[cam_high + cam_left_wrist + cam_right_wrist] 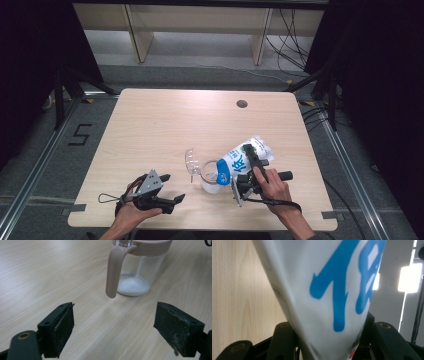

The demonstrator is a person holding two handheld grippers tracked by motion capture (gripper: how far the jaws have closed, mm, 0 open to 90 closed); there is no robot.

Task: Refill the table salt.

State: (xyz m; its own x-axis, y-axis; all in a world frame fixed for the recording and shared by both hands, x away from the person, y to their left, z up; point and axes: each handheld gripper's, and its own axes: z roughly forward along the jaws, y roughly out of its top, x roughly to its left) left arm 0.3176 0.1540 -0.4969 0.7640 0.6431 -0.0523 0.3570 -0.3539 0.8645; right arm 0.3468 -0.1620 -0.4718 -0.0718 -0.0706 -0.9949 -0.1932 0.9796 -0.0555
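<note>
A white bag with blue print [243, 159] hangs tilted, its lower end over a clear jar [210, 177] with a pink rim. My right gripper [247, 167] is shut on the bag. In the right gripper view the bag [324, 290] is squeezed between both jaws of that gripper [329, 340]. The jar's clear lid [190, 161] stands flipped up. My left gripper [174, 187] rests open near the table's front edge, left of the jar. In the left gripper view, this gripper [113, 332] holds nothing and faces the jar [136, 277], its pink handle [113, 272] and white powder [132, 286] at the bottom.
The light wooden table [165, 125] has a round cable hole [242, 104] at the back right. Wooden shelving [200, 30] and cables stand beyond the far edge. Dark curtains flank both sides.
</note>
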